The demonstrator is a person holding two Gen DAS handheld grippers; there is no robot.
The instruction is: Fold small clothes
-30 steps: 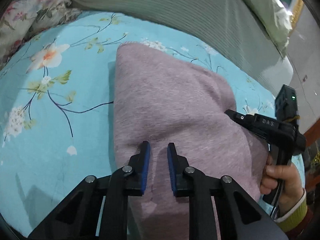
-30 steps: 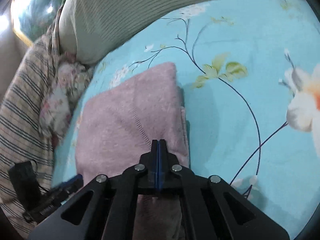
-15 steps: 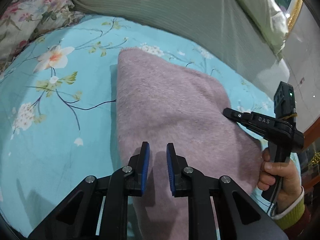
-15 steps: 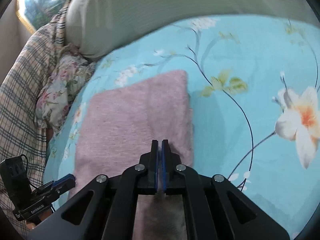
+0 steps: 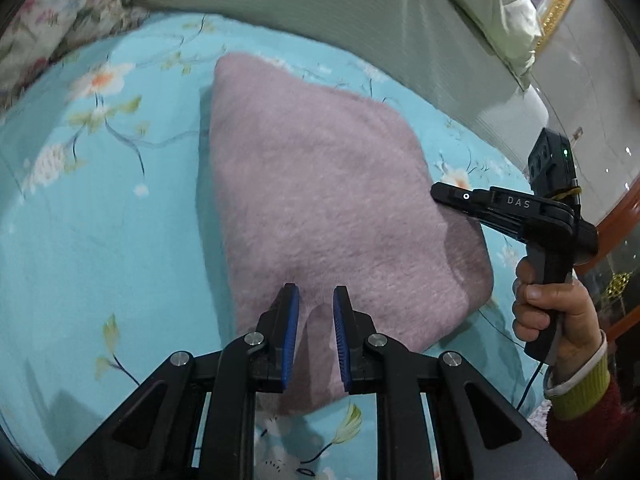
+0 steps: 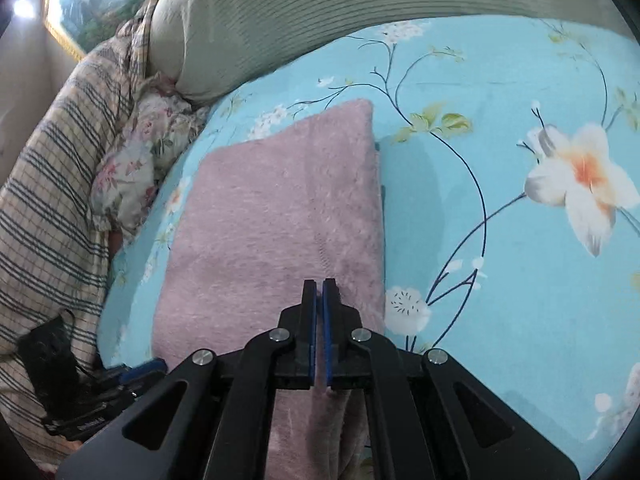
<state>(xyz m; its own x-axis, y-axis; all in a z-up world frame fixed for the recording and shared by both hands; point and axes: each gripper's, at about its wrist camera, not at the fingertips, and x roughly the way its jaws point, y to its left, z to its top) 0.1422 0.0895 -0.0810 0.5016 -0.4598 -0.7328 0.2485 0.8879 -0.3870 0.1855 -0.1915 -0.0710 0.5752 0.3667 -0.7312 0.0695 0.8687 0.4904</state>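
Near edge of the mauve garment [image 6: 272,216] hidden under the right gripper [image 6: 319,292], its jaws a thin slit apart, grip on cloth unclear; floral sheet [image 5: 100,208] motion-blurred at left; left gripper [image 6: 100,396] mostly cut off

A home bedroom. A bed covered by a turquoise sheet printed with white-and-orange blossoms and dark branches [image 6: 500,128] fills the view. At twelve o'clock lies a long grey-green ribbed bolster pillow [image 6: 320,12]. At nine o'clock in the right wrist view sit a beige plaid blanket with blue stripes [image 6: 44,208] and a small floral-print cushion [image 6: 132,164]. A gold-framed landscape picture [image 6: 80,4] hangs at eleven o'clock.
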